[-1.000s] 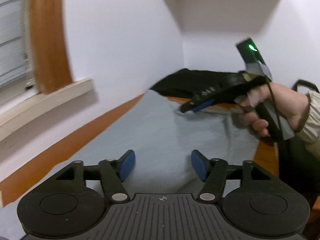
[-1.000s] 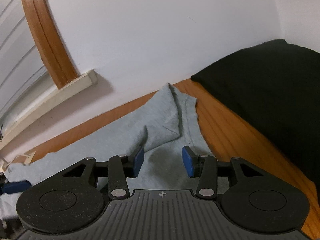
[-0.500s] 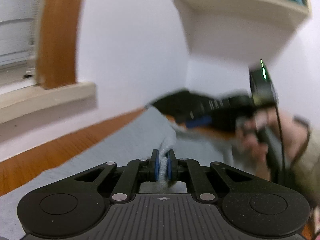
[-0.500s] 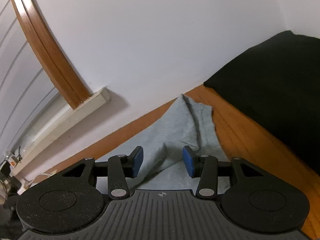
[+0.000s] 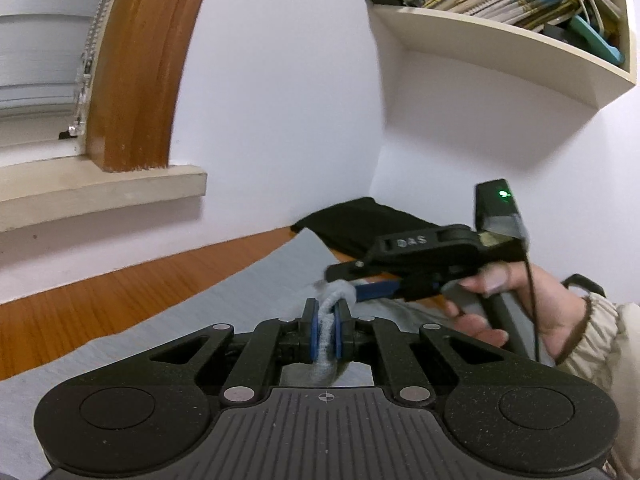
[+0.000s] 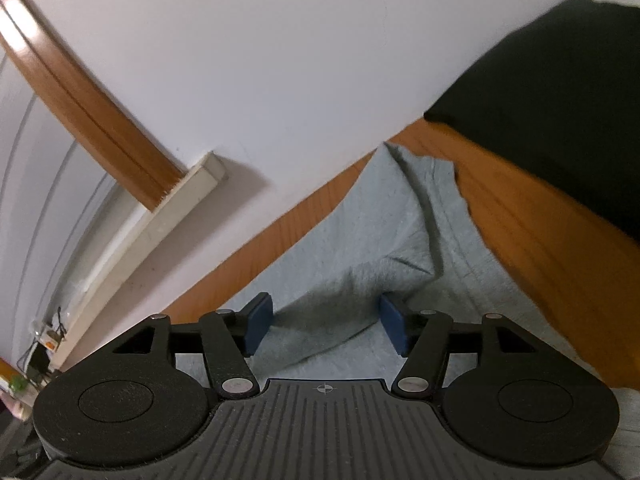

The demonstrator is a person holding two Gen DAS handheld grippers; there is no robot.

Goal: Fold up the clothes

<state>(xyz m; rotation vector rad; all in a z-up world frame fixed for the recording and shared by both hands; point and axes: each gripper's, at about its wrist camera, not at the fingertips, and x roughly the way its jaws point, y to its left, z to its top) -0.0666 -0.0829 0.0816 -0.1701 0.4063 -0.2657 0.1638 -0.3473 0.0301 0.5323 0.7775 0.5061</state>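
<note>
My left gripper (image 5: pixel 326 330) pinches a bunched fold of the grey garment (image 6: pixel 360 240), which lies spread over the wooden table (image 5: pixel 120 300). My right gripper (image 6: pixel 324 326) gapes wide around a raised fold of it, near a black cloth (image 6: pixel 560 100) by the wall.
</note>
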